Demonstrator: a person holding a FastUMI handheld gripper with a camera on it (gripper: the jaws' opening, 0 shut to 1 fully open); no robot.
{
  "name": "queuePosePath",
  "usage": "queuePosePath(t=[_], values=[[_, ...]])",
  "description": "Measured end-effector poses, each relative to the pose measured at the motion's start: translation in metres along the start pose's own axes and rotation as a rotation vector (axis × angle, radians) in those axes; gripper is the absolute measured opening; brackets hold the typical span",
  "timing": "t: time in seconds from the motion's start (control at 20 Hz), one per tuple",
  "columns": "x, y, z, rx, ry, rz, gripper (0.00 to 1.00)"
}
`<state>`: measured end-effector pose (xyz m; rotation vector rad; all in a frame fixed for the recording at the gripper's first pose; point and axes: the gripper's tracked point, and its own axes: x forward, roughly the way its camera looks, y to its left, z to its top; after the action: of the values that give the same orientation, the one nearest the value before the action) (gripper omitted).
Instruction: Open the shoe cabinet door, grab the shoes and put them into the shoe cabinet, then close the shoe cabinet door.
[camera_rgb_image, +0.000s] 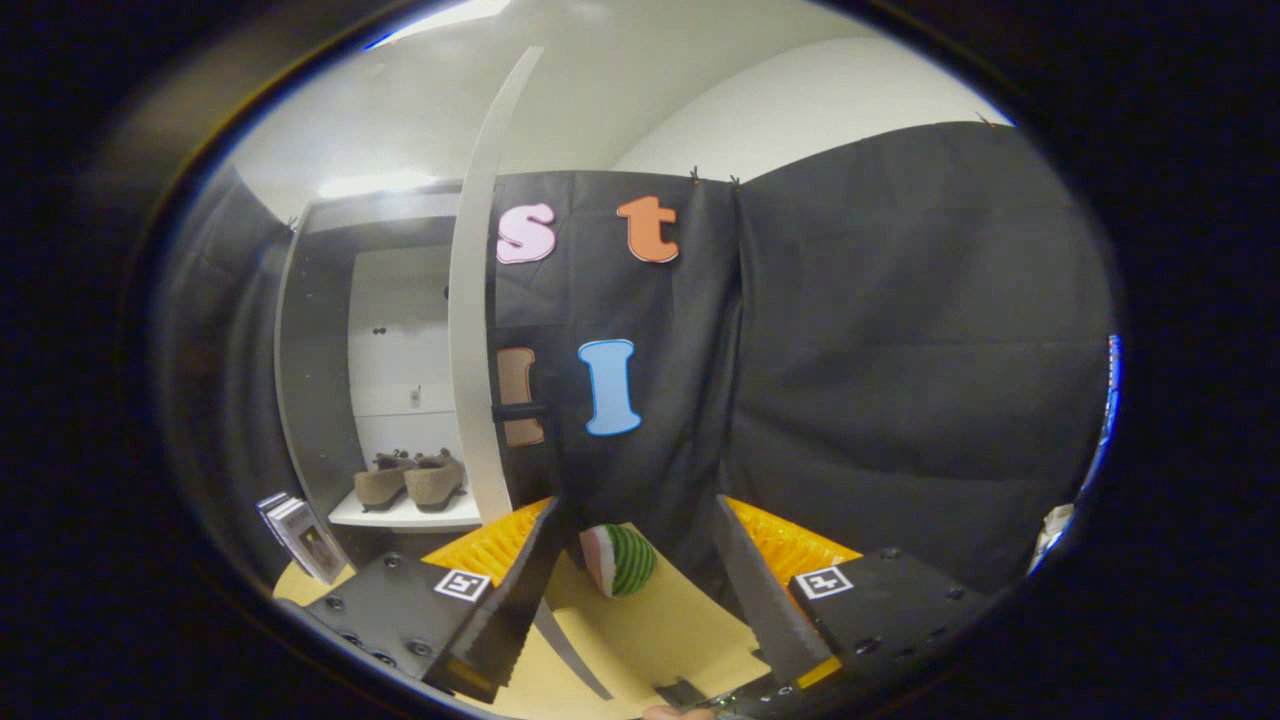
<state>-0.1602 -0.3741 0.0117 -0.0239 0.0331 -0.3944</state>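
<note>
Nearest the lens, the tool (640, 600) has its two fingers spread wide and holding nothing; bare tan tabletop (660, 630) shows in the gap between them. Just ahead of the fingertips, sitting on that tabletop and a little toward the left finger, is a small watermelon-slice toy (620, 560), green-striped rind facing right; it is not part of the job and neither finger touches it.

Beyond and to the left of the left finger stands the shoe cabinet door (480, 300), a pale panel seen nearly edge-on, swung wide open so that its thin edge points back toward the tool. A dark handle (520, 410) juts from its right-hand face, roughly level with the middle of the door. Further left, past the door, is the shoe cabinet (310, 330), and on its white shelf (400, 515) sits a pair of brown shoes (410, 480), side by side, toes facing out of the cabinet. A few thin books or cards (300, 535) lean near the cabinet's lower left corner.

With the shoes already inside, my reading is that closing is what remains. That move turns on the door's outer face and handle lying ahead-left of the open fingers, so the tool would need to come around to the right-hand side of the panel and press it leftward toward the cabinet.
</note>
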Motion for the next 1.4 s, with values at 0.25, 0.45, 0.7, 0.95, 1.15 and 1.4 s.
queuePosePath(t=[0.25,0.45,0.7,0.95,1.15,1.4], values=[[-0.001,0.014,-0.006,0.034,0.014,0.046,0.91],[-0.007,0.029,-0.007,0.050,0.014,0.090,0.89],[-0.018,0.070,-0.012,0.058,0.033,0.226,0.89],[-0.024,0.113,-0.017,0.042,0.045,0.350,0.89],[-0.025,0.147,-0.022,0.055,0.067,0.451,0.89],[-0.020,0.190,-0.026,0.090,0.095,0.531,0.89]])
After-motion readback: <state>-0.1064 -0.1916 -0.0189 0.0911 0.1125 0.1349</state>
